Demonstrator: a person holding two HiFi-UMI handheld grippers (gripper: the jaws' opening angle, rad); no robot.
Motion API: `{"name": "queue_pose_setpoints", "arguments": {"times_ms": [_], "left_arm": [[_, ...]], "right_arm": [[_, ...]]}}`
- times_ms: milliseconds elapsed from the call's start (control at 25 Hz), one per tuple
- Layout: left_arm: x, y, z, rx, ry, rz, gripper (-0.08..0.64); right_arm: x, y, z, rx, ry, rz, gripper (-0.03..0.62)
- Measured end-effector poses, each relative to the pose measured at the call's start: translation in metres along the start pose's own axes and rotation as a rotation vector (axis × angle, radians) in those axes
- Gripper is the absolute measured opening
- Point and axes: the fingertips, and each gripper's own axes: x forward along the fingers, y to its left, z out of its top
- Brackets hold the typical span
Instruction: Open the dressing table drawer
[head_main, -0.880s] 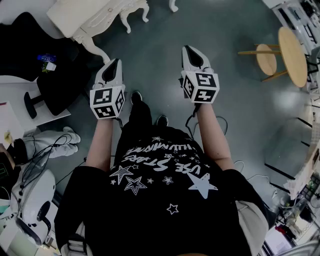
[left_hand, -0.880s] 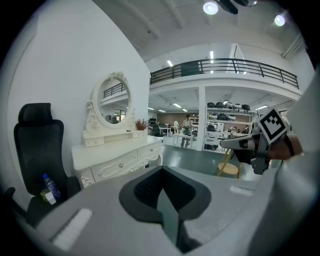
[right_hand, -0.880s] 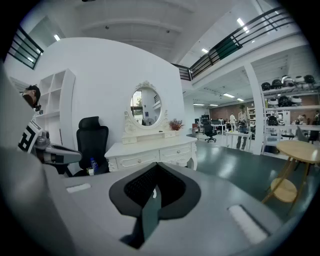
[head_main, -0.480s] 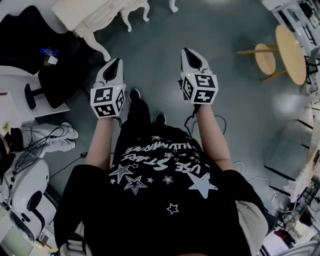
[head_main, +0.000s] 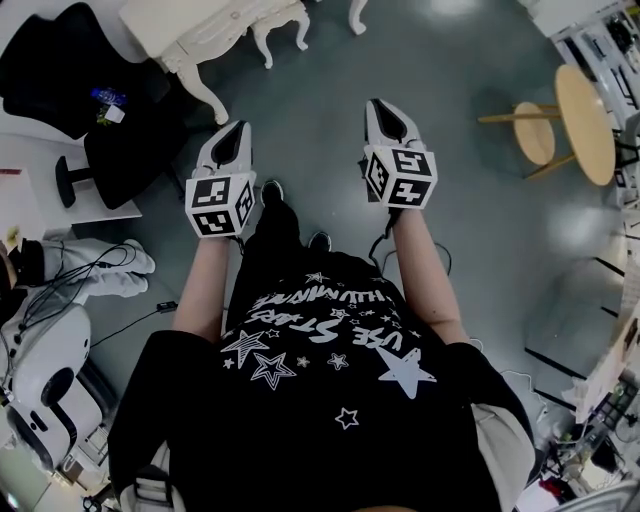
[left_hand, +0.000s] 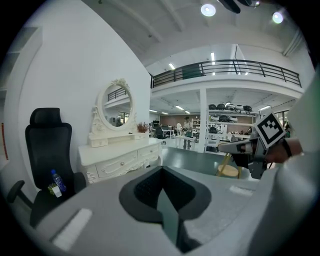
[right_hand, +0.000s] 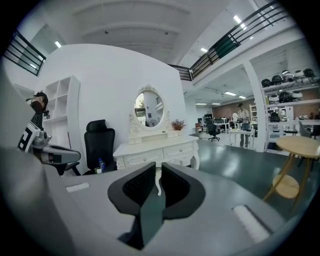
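Jaws: left gripper (left_hand: 163, 174) together, right gripper (right_hand: 157, 175) barely apart; dressing table (head_main: 195, 22) cropped.

In the head view the dressing table (head_main: 200, 25) is cut off by the top edge: we see only 1 end of its worktop and some legs, with no drawer front. In the left gripper view the left gripper (left_hand: 161, 171) covers the table's legs, and the knobs on the drawer (left_hand: 116, 164) are too small to make out. The label on the bottle (left_hand: 57, 181) is too small for us to read.
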Motion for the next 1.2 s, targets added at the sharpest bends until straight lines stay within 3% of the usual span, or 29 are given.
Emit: {"name": "queue_pose_setpoints", "arguments": {"times_ms": [80, 320, 680, 1200], "left_arm": [[0.004, 0.002, 0.000, -0.008, 0.000, 0.005, 0.002], [0.037, 0.023, -0.003, -0.031, 0.023, 0.008, 0.002], [0.157, 0.078, 0.023, -0.061, 0.018, -0.041, 0.002], [0.338, 0.203, 0.103, -0.077, 0.014, -0.060, 0.002]], "right_arm": [[0.007, 0.000, 0.001, -0.006, 0.005, 0.013, 0.146], [0.051, -0.003, 0.008, 0.002, 0.022, 0.039, 0.251], [0.161, -0.037, 0.029, 0.007, 0.055, 0.013, 0.273], [0.376, -0.066, 0.119, -0.005, 0.062, -0.003, 0.273]]}}
